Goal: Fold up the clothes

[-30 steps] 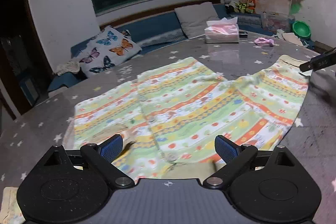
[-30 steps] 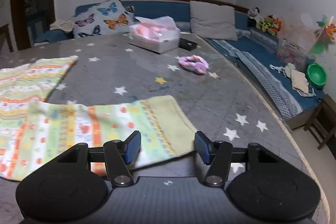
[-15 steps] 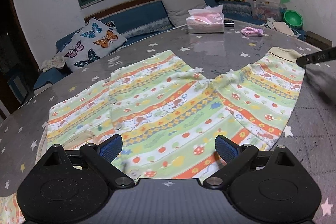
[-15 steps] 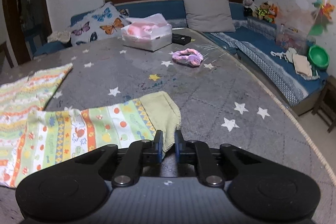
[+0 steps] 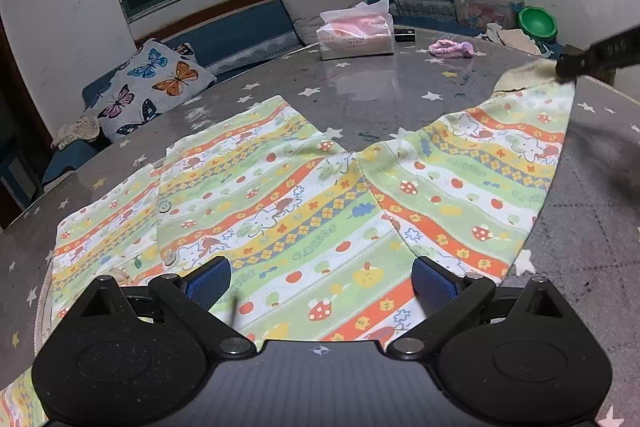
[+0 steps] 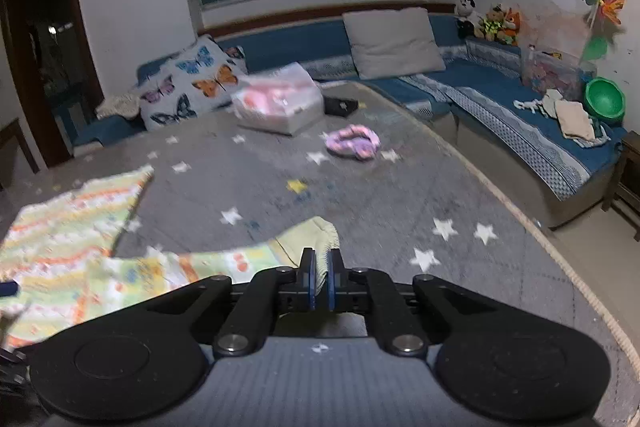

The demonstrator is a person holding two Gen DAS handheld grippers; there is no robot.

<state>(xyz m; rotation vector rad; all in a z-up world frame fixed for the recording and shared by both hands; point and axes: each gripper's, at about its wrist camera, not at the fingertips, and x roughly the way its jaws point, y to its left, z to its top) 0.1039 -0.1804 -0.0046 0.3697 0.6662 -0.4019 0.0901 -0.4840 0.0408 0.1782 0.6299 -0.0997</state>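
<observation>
A child's striped shirt (image 5: 304, 211) with green, orange and yellow bands lies spread flat on the grey star-patterned table (image 5: 360, 91). My left gripper (image 5: 320, 279) is open, low over the shirt's near hem, with cloth between its wide-apart blue pads. My right gripper (image 6: 319, 279) is shut on the pale green cuff (image 6: 316, 239) of the shirt's right sleeve and lifts it off the table. It shows in the left wrist view as a dark bar (image 5: 592, 55) at the sleeve end.
A tissue pack (image 5: 356, 35), a black remote (image 5: 404, 35) and a pink scrunchie (image 5: 450, 49) lie at the far side of the table. A blue bench with a butterfly pillow (image 5: 148, 87) and a grey pillow (image 6: 394, 41) runs behind. The table's curved edge (image 6: 532, 223) is at the right.
My right gripper closed on the sleeve cuff and has raised it. My left gripper moved in lower over the shirt's hem and stays open.
</observation>
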